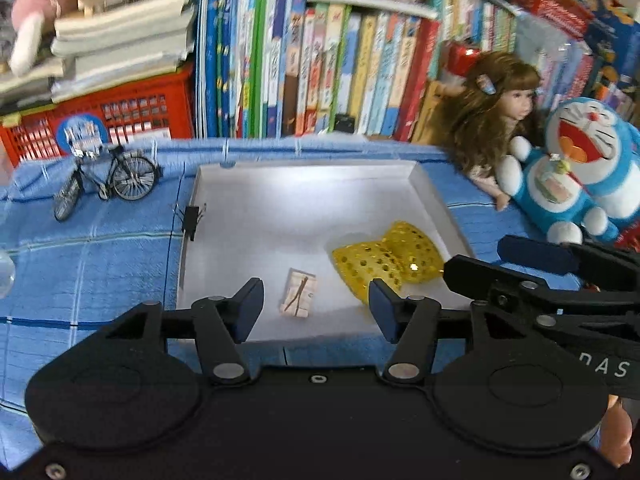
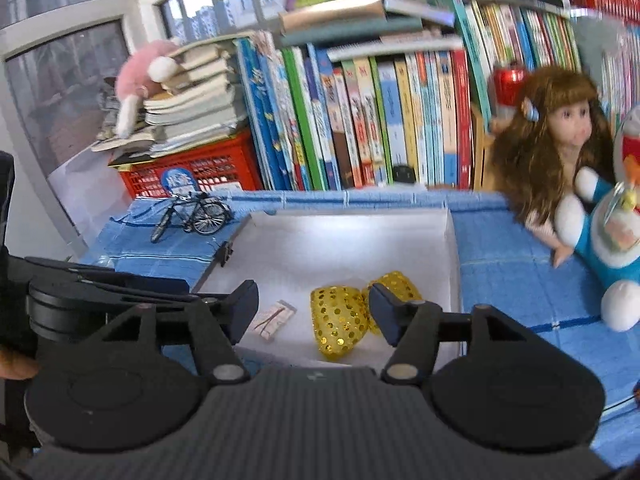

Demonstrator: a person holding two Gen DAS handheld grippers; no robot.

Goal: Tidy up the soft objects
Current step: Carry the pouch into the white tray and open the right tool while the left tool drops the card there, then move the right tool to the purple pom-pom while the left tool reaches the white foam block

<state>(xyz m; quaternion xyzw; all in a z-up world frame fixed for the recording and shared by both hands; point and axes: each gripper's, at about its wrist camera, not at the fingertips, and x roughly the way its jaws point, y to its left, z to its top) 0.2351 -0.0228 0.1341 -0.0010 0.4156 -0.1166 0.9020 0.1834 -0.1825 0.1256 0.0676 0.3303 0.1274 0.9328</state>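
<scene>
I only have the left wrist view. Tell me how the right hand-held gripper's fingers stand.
Observer: In the right wrist view, the right hand-held gripper has its fingers apart with nothing between them. The yellow sequined piece lies in the white tray beyond them.
Operator: Now report what is left of the book stack, past my frame.
Observer: A window stands there, behind the pink plush toy that lies on the stacked books.
</scene>
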